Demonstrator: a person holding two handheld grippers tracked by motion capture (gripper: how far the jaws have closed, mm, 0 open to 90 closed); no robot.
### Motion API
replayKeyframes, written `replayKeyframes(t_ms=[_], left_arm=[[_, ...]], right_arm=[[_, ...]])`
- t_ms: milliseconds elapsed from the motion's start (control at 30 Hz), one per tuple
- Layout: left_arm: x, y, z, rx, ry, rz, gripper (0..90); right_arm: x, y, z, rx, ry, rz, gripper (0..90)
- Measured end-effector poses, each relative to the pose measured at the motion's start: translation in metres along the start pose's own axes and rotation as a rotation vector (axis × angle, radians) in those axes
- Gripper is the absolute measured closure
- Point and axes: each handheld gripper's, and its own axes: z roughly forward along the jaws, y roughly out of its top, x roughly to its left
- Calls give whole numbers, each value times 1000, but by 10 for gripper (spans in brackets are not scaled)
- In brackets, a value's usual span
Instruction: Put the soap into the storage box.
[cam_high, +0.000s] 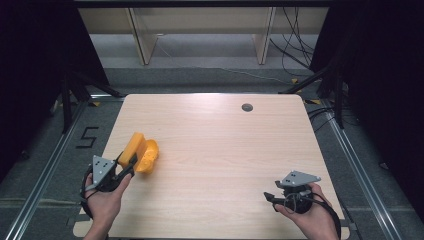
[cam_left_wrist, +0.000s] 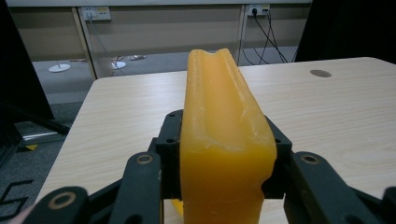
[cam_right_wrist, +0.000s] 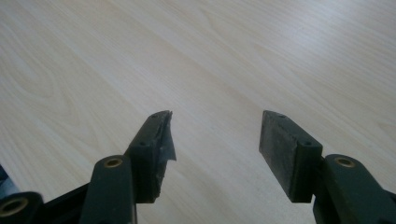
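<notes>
One orange block (cam_high: 139, 152) sits at the table's (cam_high: 215, 145) near left in the high view, clamped by the left gripper (cam_high: 129, 166); a "5" (cam_high: 88, 137) marks the floor. The left gripper view shows the block (cam_left_wrist: 224, 140) squeezed between both pads. In the right gripper view, the right gripper (cam_right_wrist: 215, 140) gapes empty above bare wood.

A black numeral "5" (cam_high: 88, 137) is marked on the grey floor left of the light wooden table; part of it also shows in the left gripper view.
</notes>
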Motion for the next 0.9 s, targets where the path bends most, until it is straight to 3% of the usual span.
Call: replayKeyframes(t_ms=[200, 300, 433, 600, 867, 900], left_arm=[[-2, -1, 11, 9, 17, -11, 606], [-4, -2, 17, 18, 24, -16, 606], [-5, -4, 27, 34, 34, -16, 606], [-5, -4, 32, 37, 35, -17, 606], [-6, -8, 39, 50, 44, -24, 606], [-6, -8, 39, 49, 42, -25, 606]], right_arm=[[1, -2, 2, -5, -1, 17, 442], [-1, -3, 3, 15, 11, -22, 440], [-1, -3, 2, 15, 10, -20, 440], [-1, -3, 3, 12, 6, -1, 440], [-2, -3, 3, 9, 7, -25, 440], [0, -3, 3, 18, 14, -7, 440]])
